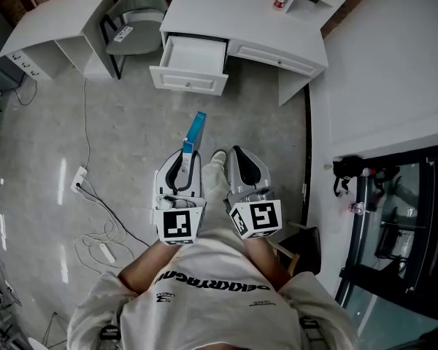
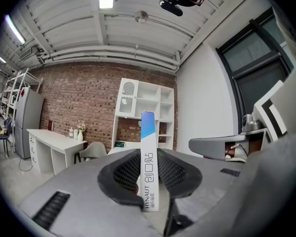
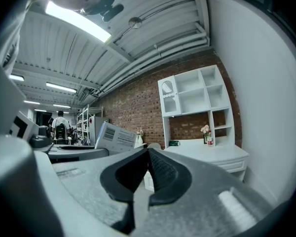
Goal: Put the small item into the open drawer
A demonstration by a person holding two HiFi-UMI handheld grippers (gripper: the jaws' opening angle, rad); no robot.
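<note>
Desk (image 1: 277,31): one open drawer (image 1: 188,80); left gripper (image 1: 190,154) holds one, likely cardboard, box (image 1: 196,128).

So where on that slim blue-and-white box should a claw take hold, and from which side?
Take the box by its white end, coming in along its length and clamping the two broad flat faces: they are parallel and close together. The left claw holds it just so, leaving the blue end free to lead into the open drawer.

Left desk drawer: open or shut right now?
Open. The drawer stands pulled well out from the white desk, and the head view looks down into its inside.
</note>
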